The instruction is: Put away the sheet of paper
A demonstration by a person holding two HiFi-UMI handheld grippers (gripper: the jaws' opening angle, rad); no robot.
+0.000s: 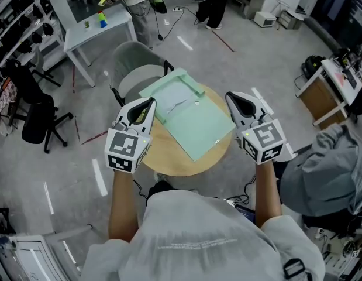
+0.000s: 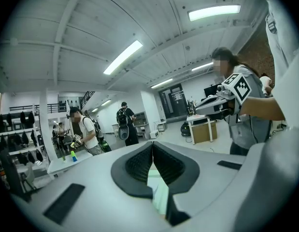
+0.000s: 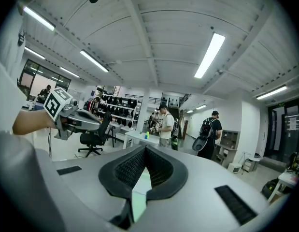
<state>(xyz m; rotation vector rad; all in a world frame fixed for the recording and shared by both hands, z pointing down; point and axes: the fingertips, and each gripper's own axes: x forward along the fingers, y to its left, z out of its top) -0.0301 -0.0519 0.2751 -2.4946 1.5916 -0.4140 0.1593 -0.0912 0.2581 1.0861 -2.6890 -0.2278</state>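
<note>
A pale green folder (image 1: 198, 123) lies open on the round wooden table (image 1: 169, 160). The sheet of paper (image 1: 175, 100) rests, slightly creased, on the folder's far half. My left gripper (image 1: 150, 102) hovers over the table's left edge, and its jaws meet at the tips with nothing between them (image 2: 152, 146). My right gripper (image 1: 230, 97) hangs over the table's right edge, shut and empty (image 3: 145, 151). Neither one touches the folder. Both gripper views look level across the room; each shows the other gripper (image 2: 221, 100) (image 3: 72, 117) held up in the air.
A grey chair (image 1: 135, 69) stands behind the table. A white table (image 1: 96, 31) with coloured blocks is at the far left, with a black office chair (image 1: 35, 113) nearer. A person in grey (image 1: 327, 168) sits close on the right. A desk (image 1: 335, 84) stands further right.
</note>
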